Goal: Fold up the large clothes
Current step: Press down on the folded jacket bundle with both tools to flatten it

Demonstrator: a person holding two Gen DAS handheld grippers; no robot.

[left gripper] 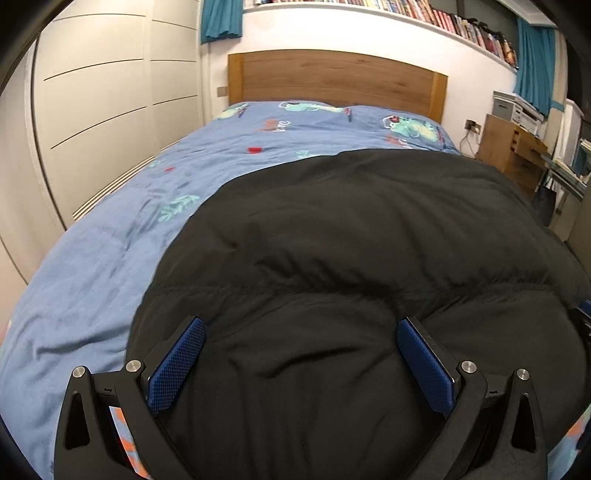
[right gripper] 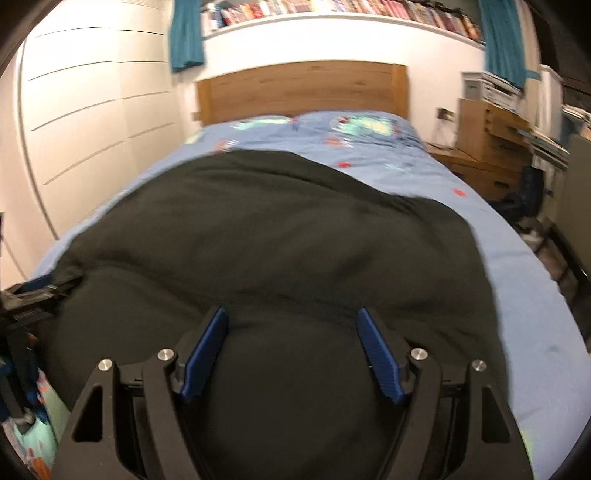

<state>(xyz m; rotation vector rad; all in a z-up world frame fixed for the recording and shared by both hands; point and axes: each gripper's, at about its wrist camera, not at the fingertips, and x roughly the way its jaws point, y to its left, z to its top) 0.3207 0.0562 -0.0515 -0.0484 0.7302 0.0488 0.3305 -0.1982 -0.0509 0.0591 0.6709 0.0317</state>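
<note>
Left gripper (left gripper: 301, 354): blue pads (left gripper: 177, 363) stand wide apart, with a thick bulge of the black padded garment (left gripper: 351, 236) swelling up between them. Whether the pads press on the cloth or merely straddle it cannot be told. The gripper tilts downward over the near end of the garment.

Right gripper (right gripper: 293, 347): same arrangement. Its blue pads (right gripper: 380, 354) are spread wide with a mound of the same black garment (right gripper: 280, 229) between them; grip or no grip cannot be told, as this view is blurred. It also tilts downward toward the bed. The left gripper shows at the left edge of this view, just beside the garment's edge.

The garment lies spread on the bed's blue patterned cover (left gripper: 110, 229), occupying the near half of the bed. Its far edge falls well short of the wooden headboard (left gripper: 332, 77).

Containers: a shelf of books (left gripper: 443, 18) runs above the headboard. A wooden cabinet (left gripper: 513, 147) beside the bed carries stacked light boxes (left gripper: 513, 107); their contents are not visible.
</note>
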